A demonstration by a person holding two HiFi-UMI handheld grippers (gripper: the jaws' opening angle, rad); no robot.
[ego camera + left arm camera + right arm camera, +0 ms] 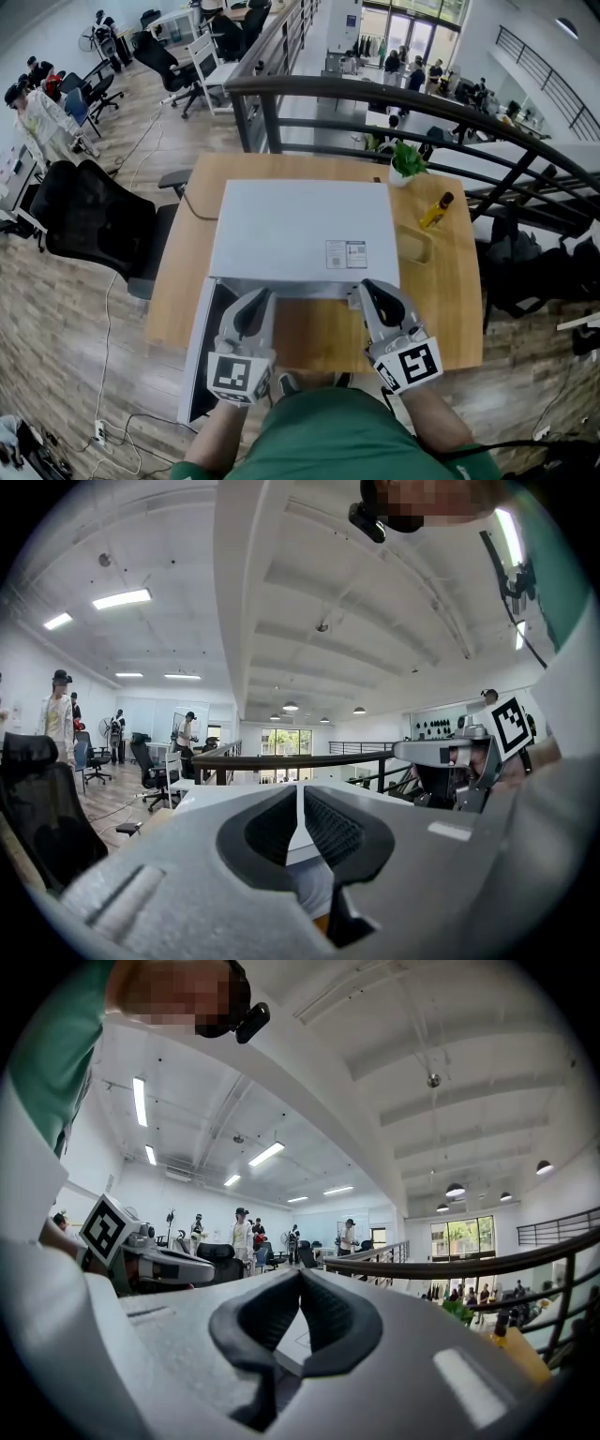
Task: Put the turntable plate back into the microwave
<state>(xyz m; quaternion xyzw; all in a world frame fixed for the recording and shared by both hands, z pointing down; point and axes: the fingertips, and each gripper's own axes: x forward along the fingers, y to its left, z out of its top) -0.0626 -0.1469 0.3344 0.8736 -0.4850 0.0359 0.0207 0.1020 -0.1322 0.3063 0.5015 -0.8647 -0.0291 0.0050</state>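
Right now the left claw (262,298) and right claw (368,288) sit low in the frame, shut tight, holding nothing. No plate shows anywhere. Reaching for the microwave (300,230), a claw might bump the open door (200,352) at lower left.

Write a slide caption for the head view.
Left gripper and right gripper, both shut and empty, poised in front of a white microwave on a wooden table.
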